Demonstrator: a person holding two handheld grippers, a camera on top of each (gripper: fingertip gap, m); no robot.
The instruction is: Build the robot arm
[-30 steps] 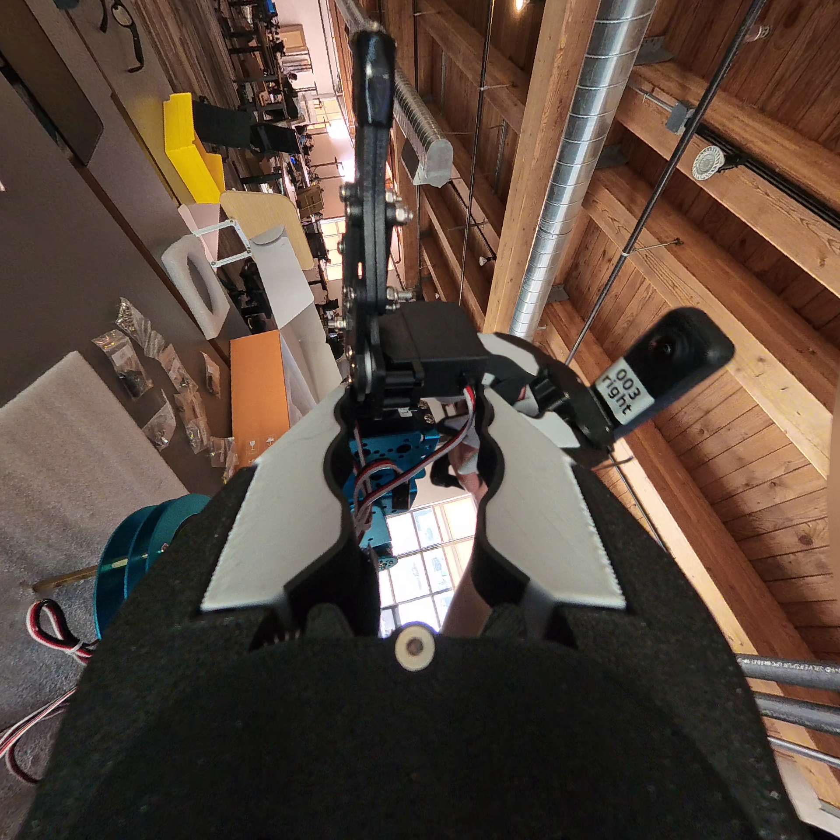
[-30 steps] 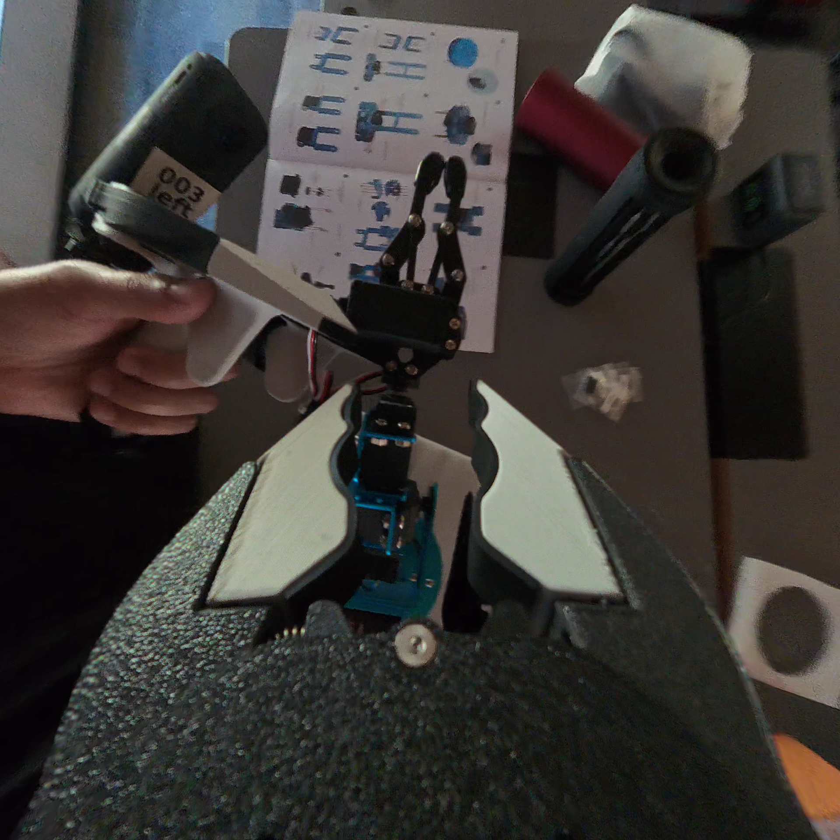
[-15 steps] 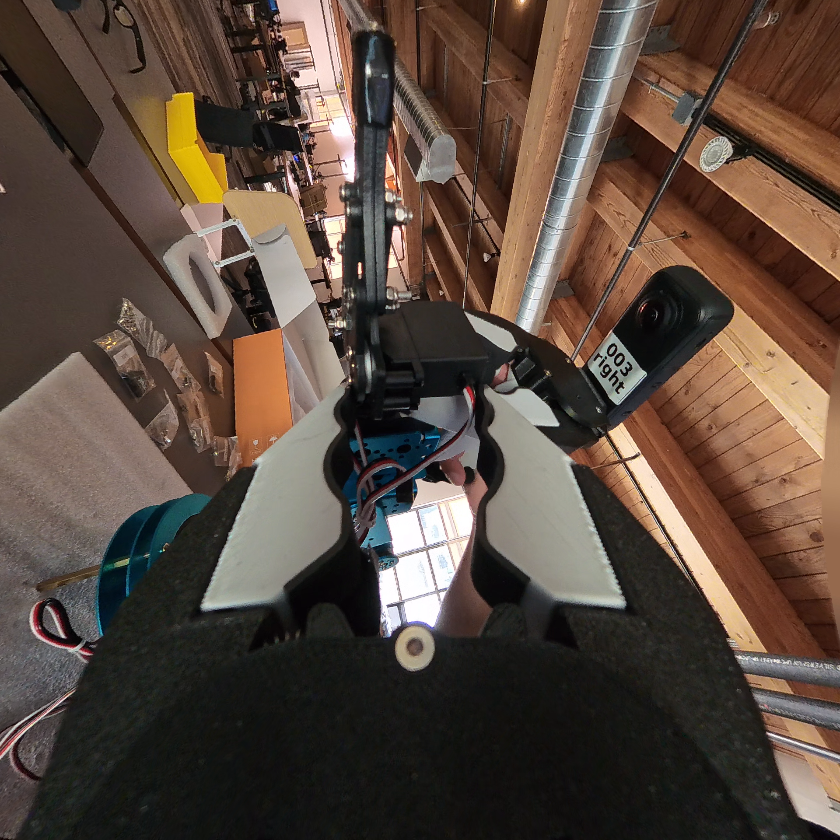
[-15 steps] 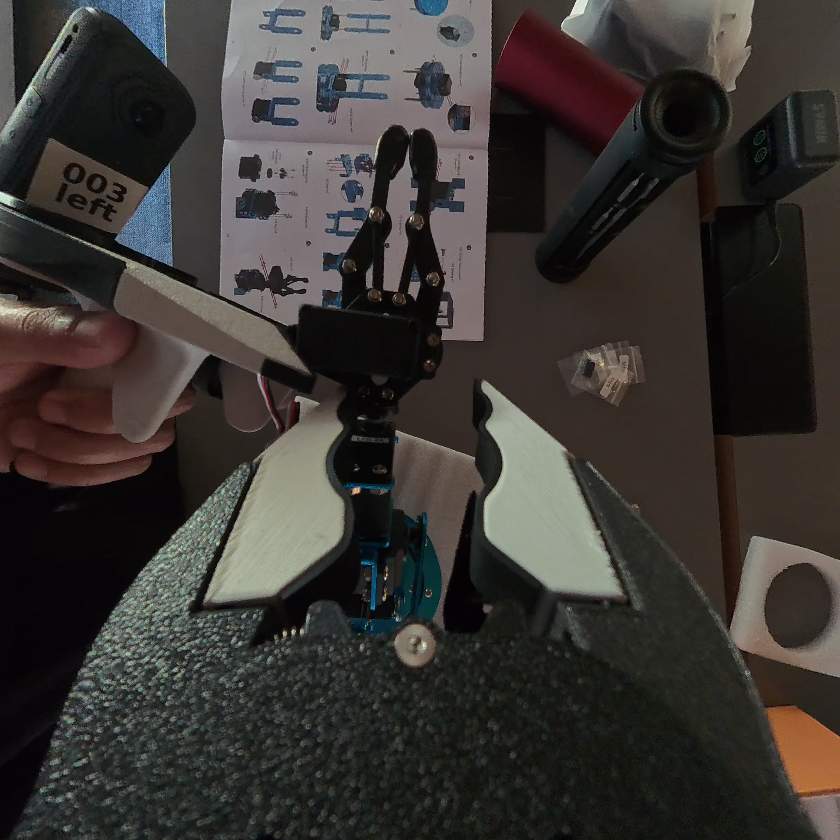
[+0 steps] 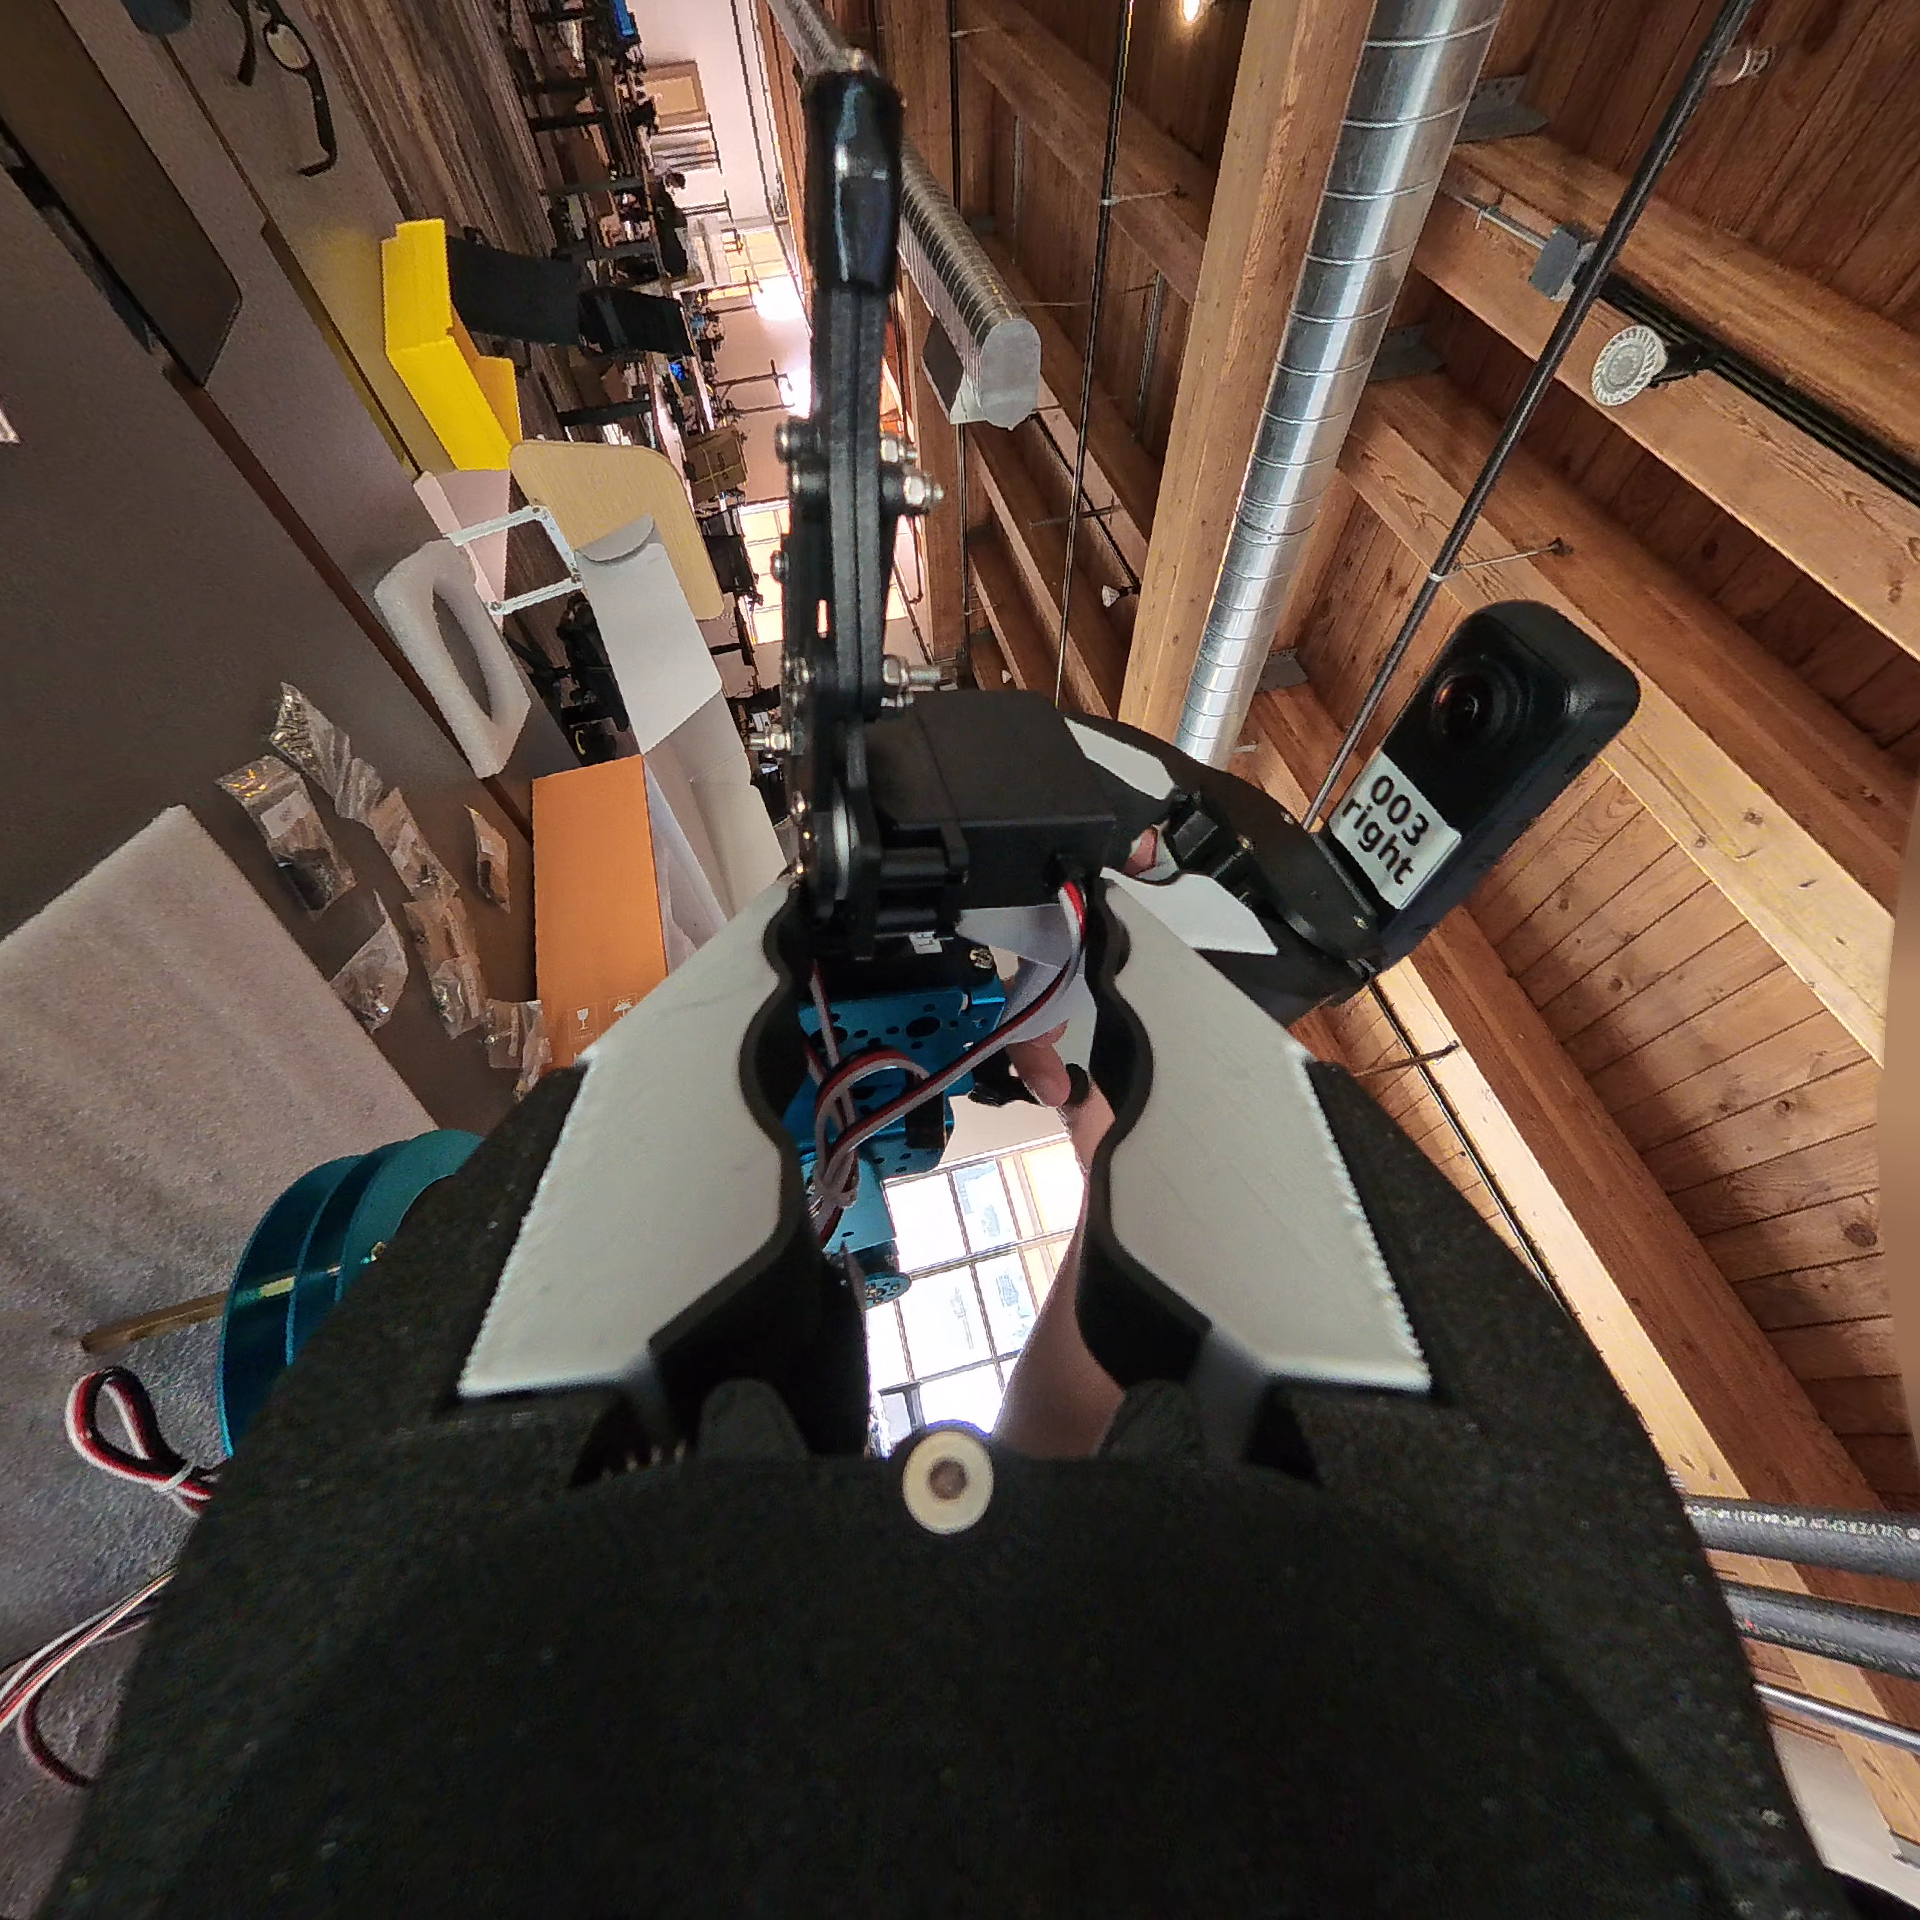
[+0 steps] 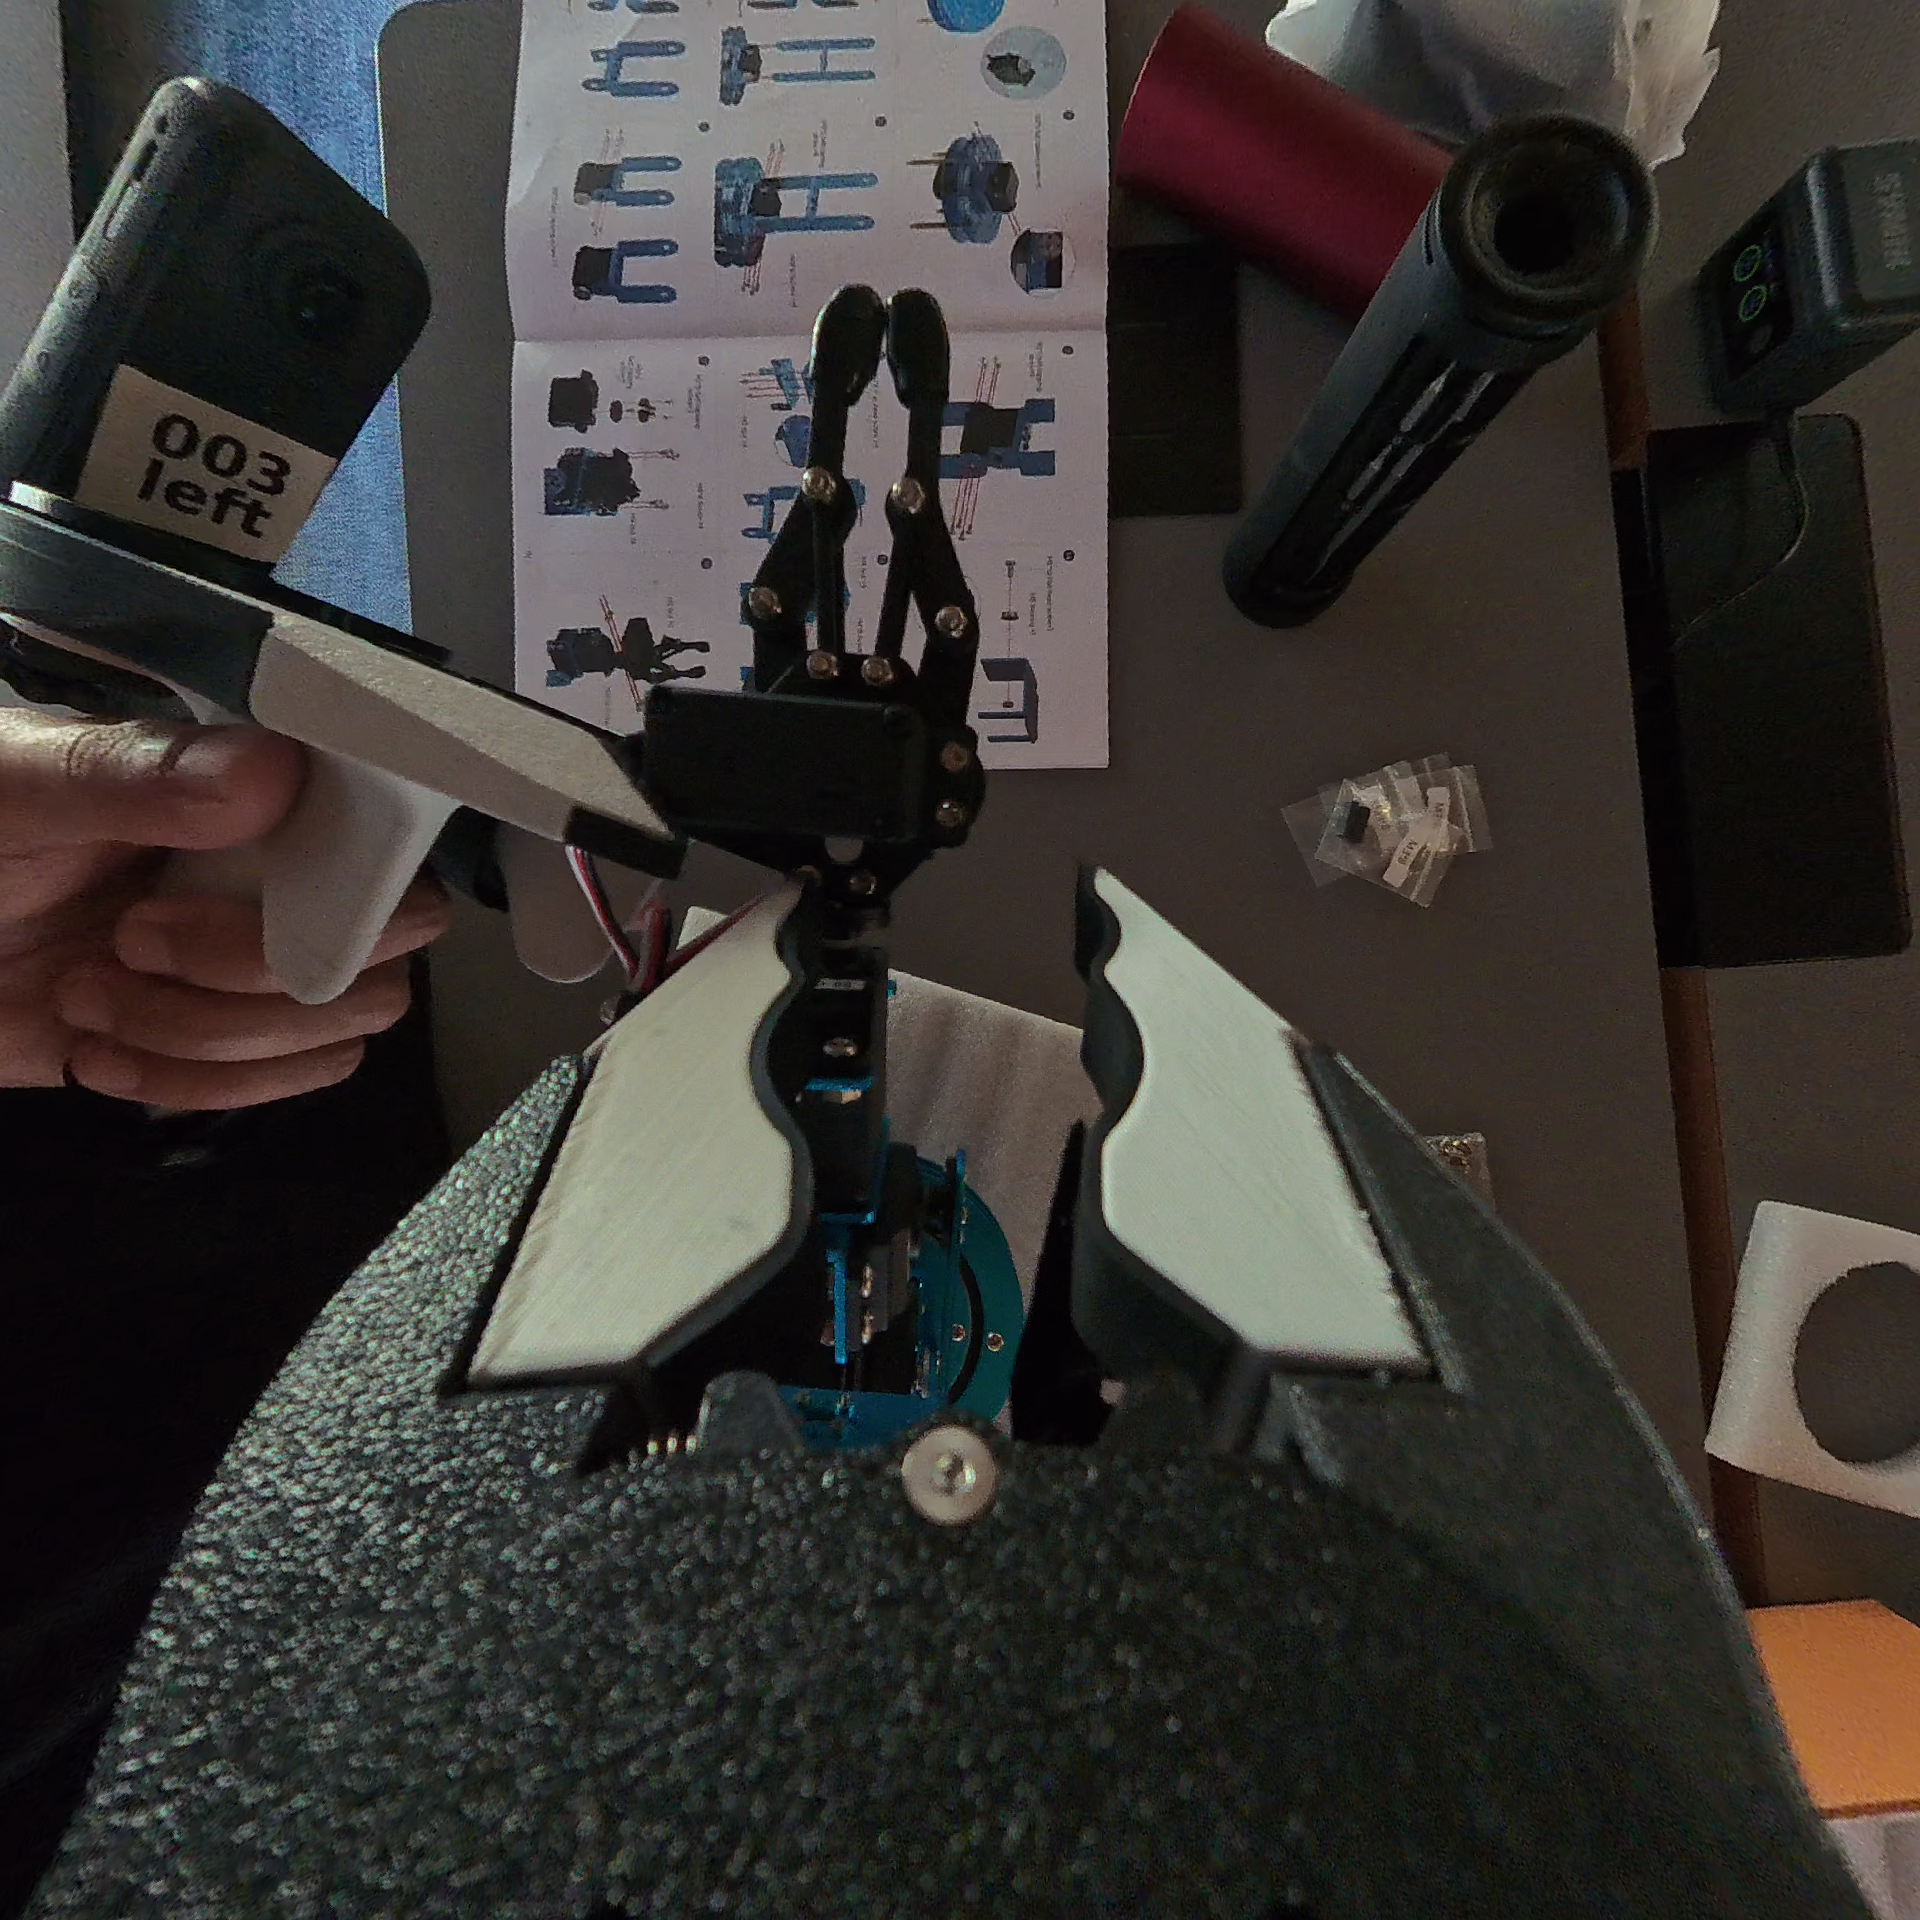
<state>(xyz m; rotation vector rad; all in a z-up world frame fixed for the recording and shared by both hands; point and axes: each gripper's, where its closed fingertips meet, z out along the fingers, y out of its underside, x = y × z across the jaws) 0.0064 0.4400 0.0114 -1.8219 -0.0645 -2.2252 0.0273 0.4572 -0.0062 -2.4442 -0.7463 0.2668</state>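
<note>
A small robot arm kit stands on the table. It has a black claw (image 6: pixel 873 436), a black servo (image 6: pixel 779 769), blue brackets (image 5: pixel 894 1039) and a round blue base (image 6: pixel 977 1309). My left gripper (image 5: pixel 945 914) is shut on the servo below the claw (image 5: pixel 847 364). In the right wrist view it comes in from the left (image 6: pixel 436 727), held by a hand (image 6: pixel 125 914). My right gripper (image 6: pixel 935 914) is open, pointing down, and straddles the arm's column. Its left finger (image 6: pixel 675 1143) touches the column. There is a gap to the right finger. The right gripper also shows behind the servo in the left wrist view (image 5: pixel 1278 883).
A picture instruction sheet (image 6: pixel 810 156) lies under the claw. Beyond are a red cylinder (image 6: pixel 1247 156), a black tube (image 6: pixel 1434 364), a dark device (image 6: pixel 1818 260) and a small parts bag (image 6: pixel 1392 831). White foam with a hole (image 6: pixel 1787 1351) and an orange box (image 6: pixel 1849 1714) lie right. Screw bags (image 5: pixel 343 862) lie by a foam sheet (image 5: pixel 156 1039).
My right gripper has swung upright over the arm and closed in around its column. The left gripper has kept its hold on the servo and barely moved.
</note>
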